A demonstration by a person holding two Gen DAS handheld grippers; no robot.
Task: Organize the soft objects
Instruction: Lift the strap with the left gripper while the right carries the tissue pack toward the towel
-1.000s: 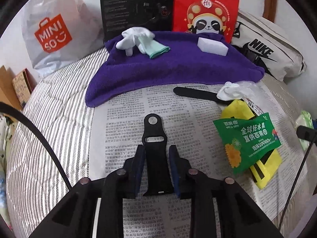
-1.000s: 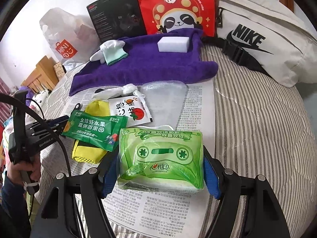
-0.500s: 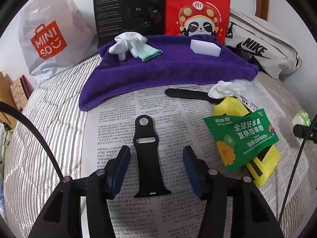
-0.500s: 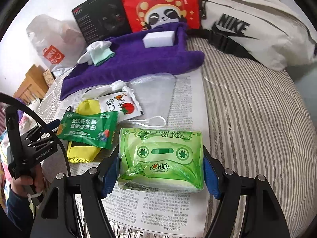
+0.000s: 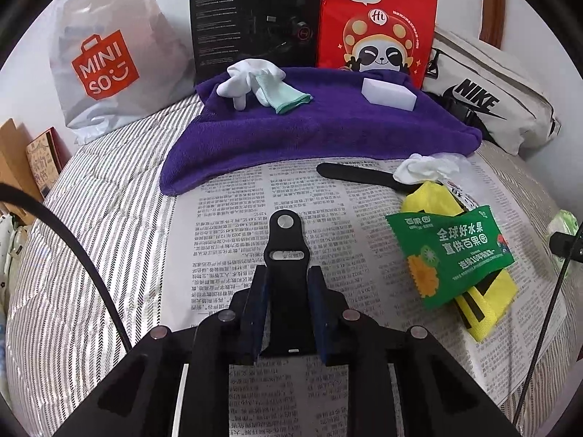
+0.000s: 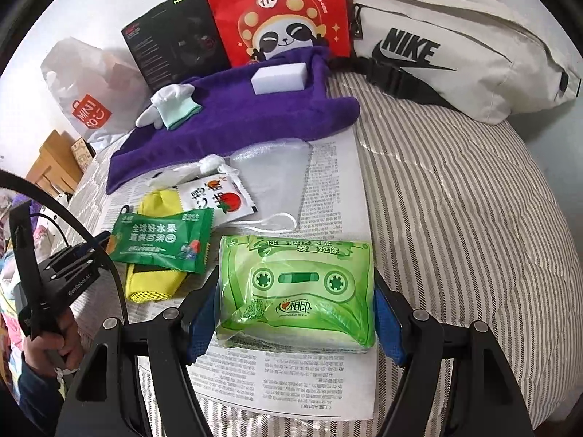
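A black watch strap lies on the newspaper, and my left gripper is closing with the strap between its jaws, pads against its sides. My right gripper is shut on a green tissue pack resting on the newspaper's near right part. Behind, a purple towel carries a white glove and a white sponge block. A second black strap, a crumpled white glove, a green packet and a yellow pouch lie to the right.
A Miniso bag, a black box, a red panda bag and a white Nike bag line the back of the striped bed. A clear pouch and a tomato sachet lie beside the packet.
The left gripper's jaws spread wide around the strap half a second ago and have come back in against it. The right gripper kept its hold on the tissue pack and rolled slightly.
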